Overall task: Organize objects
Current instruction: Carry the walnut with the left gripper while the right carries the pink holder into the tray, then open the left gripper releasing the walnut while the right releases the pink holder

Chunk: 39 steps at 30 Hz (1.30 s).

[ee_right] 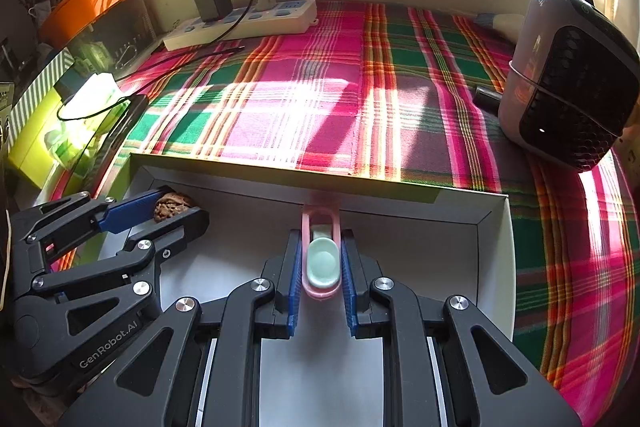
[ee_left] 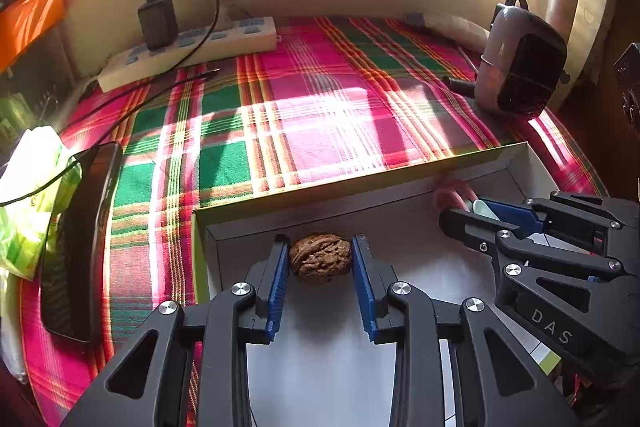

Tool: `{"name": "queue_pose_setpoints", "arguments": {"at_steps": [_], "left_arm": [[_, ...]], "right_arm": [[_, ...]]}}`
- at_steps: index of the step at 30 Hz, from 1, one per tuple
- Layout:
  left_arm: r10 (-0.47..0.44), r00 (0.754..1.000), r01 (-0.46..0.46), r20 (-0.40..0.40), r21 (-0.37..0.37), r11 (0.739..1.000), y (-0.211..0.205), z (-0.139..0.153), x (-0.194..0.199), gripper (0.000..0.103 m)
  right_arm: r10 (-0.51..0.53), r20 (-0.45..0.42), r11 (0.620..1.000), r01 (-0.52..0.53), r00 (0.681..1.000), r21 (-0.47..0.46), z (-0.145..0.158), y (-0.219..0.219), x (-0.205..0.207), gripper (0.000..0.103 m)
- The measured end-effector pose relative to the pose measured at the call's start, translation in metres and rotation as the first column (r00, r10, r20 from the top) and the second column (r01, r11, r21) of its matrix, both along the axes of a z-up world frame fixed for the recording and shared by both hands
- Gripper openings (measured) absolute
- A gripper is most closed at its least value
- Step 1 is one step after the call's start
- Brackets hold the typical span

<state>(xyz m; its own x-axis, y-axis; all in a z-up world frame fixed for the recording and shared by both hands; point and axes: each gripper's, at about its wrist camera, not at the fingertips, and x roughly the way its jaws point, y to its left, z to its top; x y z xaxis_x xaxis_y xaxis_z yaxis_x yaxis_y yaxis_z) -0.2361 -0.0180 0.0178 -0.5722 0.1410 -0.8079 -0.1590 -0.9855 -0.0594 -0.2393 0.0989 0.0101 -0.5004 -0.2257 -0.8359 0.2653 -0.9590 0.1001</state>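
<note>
A brown walnut (ee_left: 321, 259) sits between the blue pads of my left gripper (ee_left: 320, 243), which is shut on it, low inside the far left corner of a shallow white box (ee_left: 360, 187). My right gripper (ee_right: 321, 235) is shut on a pink oval loop with a mint-green spoon-like piece (ee_right: 322, 261), and the loop's tip touches the box's far wall (ee_right: 280, 173). The right wrist view shows the left gripper (ee_right: 180, 205) with the walnut (ee_right: 170, 207). The left wrist view shows the right gripper (ee_left: 470, 209) at the right.
The box lies on a pink, green and red plaid cloth (ee_left: 320, 99). A white power strip (ee_left: 208, 43) with a black charger (ee_left: 157, 23) stands at the back. A black phone (ee_left: 80, 239) and a green bag (ee_left: 28, 195) lie on the left, a grey-black device (ee_right: 568, 79) on the right.
</note>
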Motion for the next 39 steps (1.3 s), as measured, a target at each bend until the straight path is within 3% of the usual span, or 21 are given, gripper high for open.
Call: {"name": "queue_pose_setpoints", "arguments": {"at_steps": [13, 24, 39], "left_arm": [[-0.003, 1.000, 0.003, 0.005, -0.017, 1.000, 0.002, 0.000, 0.000, 0.030], [0.011, 1.000, -0.011, 0.008, -0.014, 1.000, 0.000, 0.003, 0.006, 0.038], [0.042, 0.999, -0.042, -0.027, 0.030, 0.999, -0.008, 0.016, 0.034, 0.039]], "right_arm": [[-0.001, 0.010, 1.000, 0.001, 1.000, 0.004, 0.000, 0.000, 0.000, 0.019], [-0.022, -0.002, 1.000, 0.022, 1.000, -0.009, 0.004, 0.007, 0.007, 0.040], [-0.055, -0.018, 0.997, 0.054, 0.998, -0.063, 0.015, 0.021, 0.030, 0.045]]}}
